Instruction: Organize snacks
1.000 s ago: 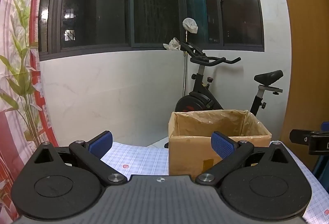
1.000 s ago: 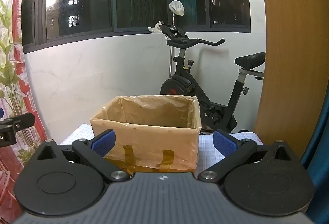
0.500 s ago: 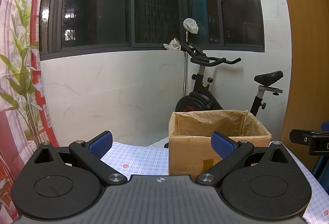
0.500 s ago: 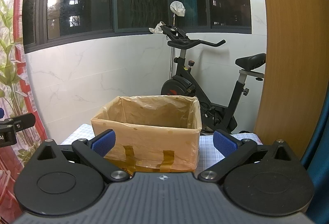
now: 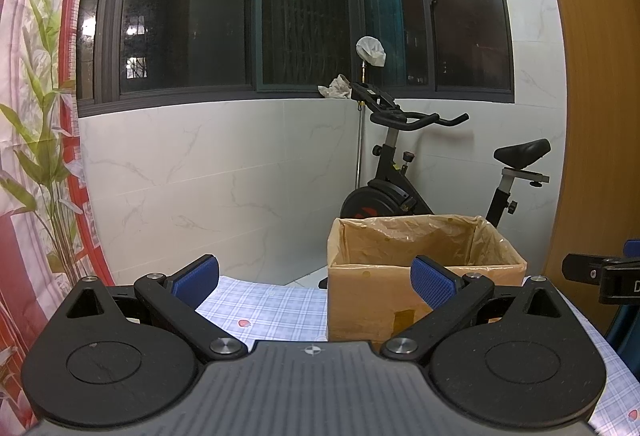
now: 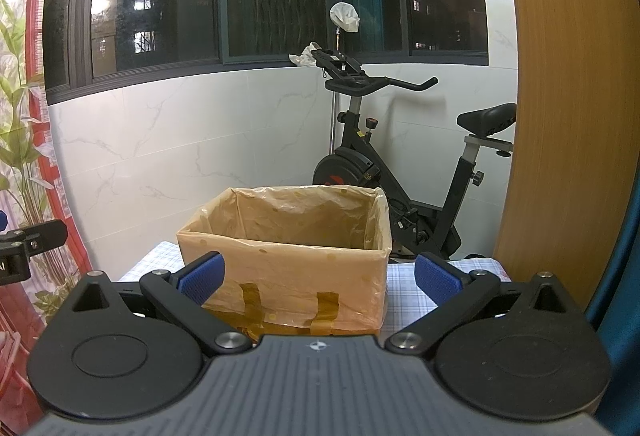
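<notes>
Both grippers, left gripper [image 5: 315,278] and right gripper [image 6: 319,276], spread empty; box [image 6: 286,256] at 12 o'clock; no snacks visible, so look lower first.

I stand in a home, in what looks like an enclosed balcony or spare corner room. An exercise bike [image 6: 384,164] is parked against white marble-look wall tiles [image 5: 220,180], under dark sliding windows [image 5: 192,12] that show lit flats outside at night. A curtain printed with bamboo leaves [image 5: 36,124] hangs to my left, a wooden door panel [image 6: 568,108] stands to my right, and a checked tablecloth [image 5: 272,308] dotted with small strawberries covers the table before me.
</notes>
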`<state>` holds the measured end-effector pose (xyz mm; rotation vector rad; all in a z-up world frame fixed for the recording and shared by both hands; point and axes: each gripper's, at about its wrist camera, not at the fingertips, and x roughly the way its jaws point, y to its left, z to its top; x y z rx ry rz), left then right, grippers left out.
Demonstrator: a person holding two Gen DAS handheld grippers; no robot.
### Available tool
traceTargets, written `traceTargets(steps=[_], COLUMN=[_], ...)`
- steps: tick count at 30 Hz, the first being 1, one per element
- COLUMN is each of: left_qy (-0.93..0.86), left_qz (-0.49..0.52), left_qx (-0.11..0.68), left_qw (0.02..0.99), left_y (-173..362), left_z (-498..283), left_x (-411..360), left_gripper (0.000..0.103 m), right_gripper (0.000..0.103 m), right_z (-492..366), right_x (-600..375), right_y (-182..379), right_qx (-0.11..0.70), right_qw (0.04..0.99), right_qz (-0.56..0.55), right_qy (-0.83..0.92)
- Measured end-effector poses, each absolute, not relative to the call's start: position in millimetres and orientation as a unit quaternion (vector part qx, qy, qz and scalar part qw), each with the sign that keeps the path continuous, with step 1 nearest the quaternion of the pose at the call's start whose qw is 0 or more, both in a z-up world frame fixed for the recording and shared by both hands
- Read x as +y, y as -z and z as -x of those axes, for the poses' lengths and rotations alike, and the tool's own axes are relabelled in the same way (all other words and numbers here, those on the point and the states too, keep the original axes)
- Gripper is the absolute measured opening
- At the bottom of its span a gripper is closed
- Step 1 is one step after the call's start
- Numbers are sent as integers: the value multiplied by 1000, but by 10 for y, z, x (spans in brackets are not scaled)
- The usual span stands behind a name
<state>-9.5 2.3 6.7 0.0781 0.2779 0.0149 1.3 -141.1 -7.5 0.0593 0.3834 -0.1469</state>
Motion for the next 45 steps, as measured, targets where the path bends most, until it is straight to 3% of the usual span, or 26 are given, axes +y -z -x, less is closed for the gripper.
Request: traceTargets(steps=[45], left_qy=[-8], left_qz=[-41], left_qx=[146], left_qw=[988], left_y=[-46], left_z=[56], left_x=[31], left_gripper=[103], right_gripper=[103], right_z=[-58], right_x=[-1429], right_y=[188], right_qx=[191], right_qw=[979], right_qz=[-43], right_qy=[52])
